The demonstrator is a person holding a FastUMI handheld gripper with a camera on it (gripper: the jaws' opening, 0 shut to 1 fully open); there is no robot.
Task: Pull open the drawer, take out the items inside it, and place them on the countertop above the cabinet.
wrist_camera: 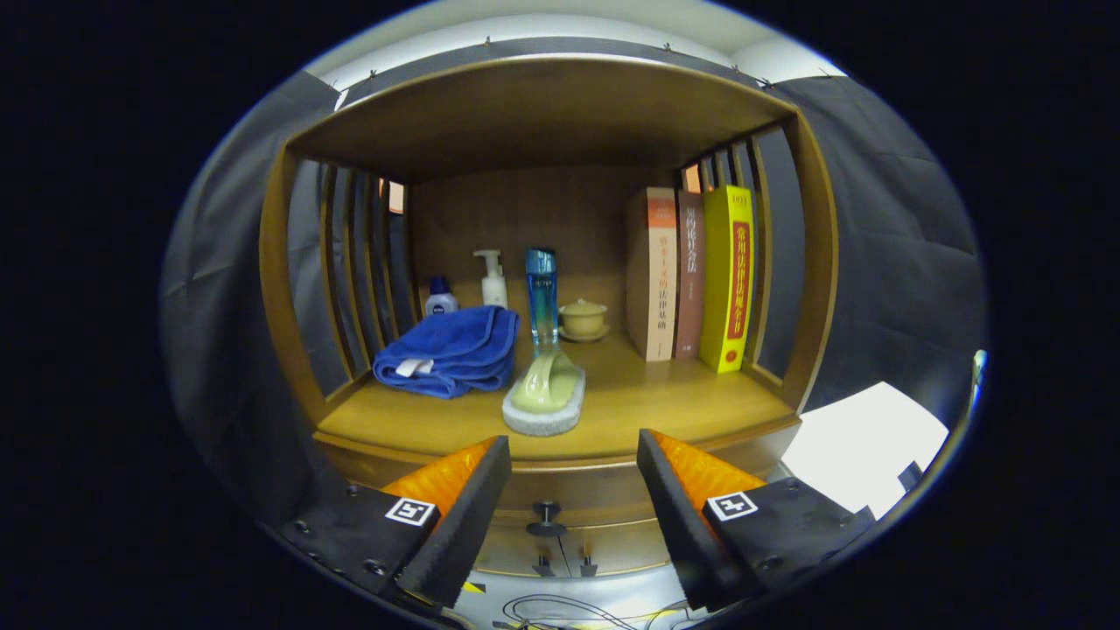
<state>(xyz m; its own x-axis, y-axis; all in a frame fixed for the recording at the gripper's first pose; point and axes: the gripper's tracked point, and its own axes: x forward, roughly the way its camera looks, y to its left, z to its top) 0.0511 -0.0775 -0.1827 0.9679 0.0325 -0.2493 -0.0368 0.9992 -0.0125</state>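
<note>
The gripper hangs released, fingers spread wide with nothing between them, aimed at the cabinet front; down between the fingers sits the drawer, looking shut flush under the countertop, its small dark knob dead centre in the gap. What lies inside is hidden, so this scene fits a drawer waiting to be pulled or one emptied and pushed home again, since a scrubbing brush already lies near the countertop's front edge.

If the pull is on, my read is: come in level, centre the knob between both pads, clench on its stem rather than its rim, then draw straight back along the runners; any sideways drag could jam the drawer or slip the pads off.

Now the count on the shelf: one folded blue towel; three bottles, a small one, a pump one and a tall blue one; one lidded cup on a saucer; three books standing upright; one brush.
</note>
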